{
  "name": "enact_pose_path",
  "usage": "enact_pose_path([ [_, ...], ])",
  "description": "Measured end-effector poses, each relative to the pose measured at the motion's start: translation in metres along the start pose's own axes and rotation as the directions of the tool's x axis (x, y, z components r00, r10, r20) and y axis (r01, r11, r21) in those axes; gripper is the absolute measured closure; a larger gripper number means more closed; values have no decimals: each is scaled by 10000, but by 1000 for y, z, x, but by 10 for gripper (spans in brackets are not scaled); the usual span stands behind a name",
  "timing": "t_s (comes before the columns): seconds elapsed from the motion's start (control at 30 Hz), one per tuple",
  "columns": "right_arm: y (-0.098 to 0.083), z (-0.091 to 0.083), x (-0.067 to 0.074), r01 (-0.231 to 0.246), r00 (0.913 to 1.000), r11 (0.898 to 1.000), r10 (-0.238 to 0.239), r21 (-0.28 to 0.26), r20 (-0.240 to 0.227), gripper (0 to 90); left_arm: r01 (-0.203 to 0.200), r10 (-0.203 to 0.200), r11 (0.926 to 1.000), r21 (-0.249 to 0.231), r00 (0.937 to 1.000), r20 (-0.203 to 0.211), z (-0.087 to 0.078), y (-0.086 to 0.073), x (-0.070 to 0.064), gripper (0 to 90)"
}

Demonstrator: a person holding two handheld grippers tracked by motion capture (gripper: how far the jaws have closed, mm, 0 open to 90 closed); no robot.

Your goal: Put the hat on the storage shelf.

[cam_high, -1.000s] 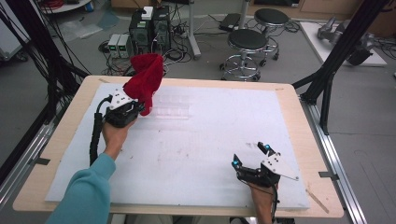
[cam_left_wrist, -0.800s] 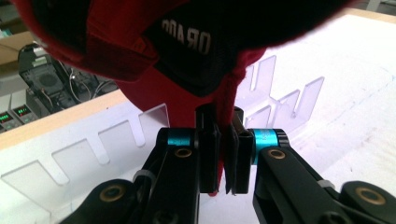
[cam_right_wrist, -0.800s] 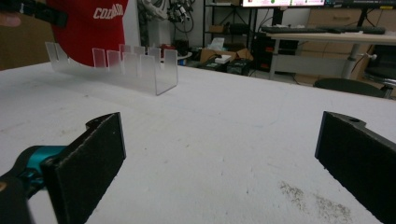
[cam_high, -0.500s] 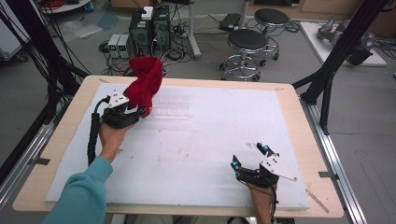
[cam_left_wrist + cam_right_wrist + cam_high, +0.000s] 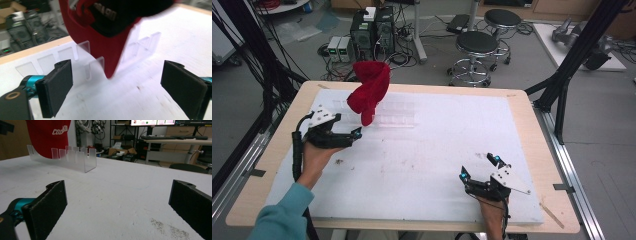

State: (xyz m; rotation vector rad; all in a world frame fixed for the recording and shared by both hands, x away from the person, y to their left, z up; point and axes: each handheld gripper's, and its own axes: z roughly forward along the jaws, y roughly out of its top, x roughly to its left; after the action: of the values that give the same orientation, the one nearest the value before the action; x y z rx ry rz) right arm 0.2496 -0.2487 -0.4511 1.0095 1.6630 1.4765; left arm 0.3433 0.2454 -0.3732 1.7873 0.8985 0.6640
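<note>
A red cap (image 5: 369,90) stands upright in a clear slotted acrylic rack (image 5: 394,116) at the back left of the white board. My left gripper (image 5: 356,134) sits just left of and nearer than the cap. Its jaws have just been opening and now stand wide with nothing between the pads. In the left gripper view the cap (image 5: 100,47) hangs above the rack (image 5: 86,67), its brim tip a little beyond my left gripper (image 5: 116,85). My right gripper (image 5: 478,166) rests open near the front right. The right gripper view shows the cap (image 5: 47,135) and rack (image 5: 75,157) far ahead.
The white board (image 5: 437,145) lies on a wooden table (image 5: 539,150). Black frame posts (image 5: 562,85) rise at both sides. Stools (image 5: 477,45) and computer boxes (image 5: 367,30) stand on the floor behind the table. A few dark crumbs (image 5: 170,227) lie on the board near the right gripper.
My left gripper let go of the red cap and drew back toward the near left. The cap stays on the rack. The right gripper has not moved.
</note>
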Motion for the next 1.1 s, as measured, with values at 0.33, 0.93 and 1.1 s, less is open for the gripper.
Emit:
enact_pose_path([
  [0.33,-1,-1,-1,-206,9998,9997,205,-116,-33,5,-956,1121,9743,-2040,9911,711,-50,-51,9,106],
  [0.93,-2,-3,1,-100,9999,9995,104,-290,136,5,-266,560,9476,-3184,9949,835,-68,-103,14,107],
  [1.1,-2,-4,0,-121,9998,9992,127,-382,160,5,-235,530,9468,-3209,9951,835,-68,-107,13,107],
])
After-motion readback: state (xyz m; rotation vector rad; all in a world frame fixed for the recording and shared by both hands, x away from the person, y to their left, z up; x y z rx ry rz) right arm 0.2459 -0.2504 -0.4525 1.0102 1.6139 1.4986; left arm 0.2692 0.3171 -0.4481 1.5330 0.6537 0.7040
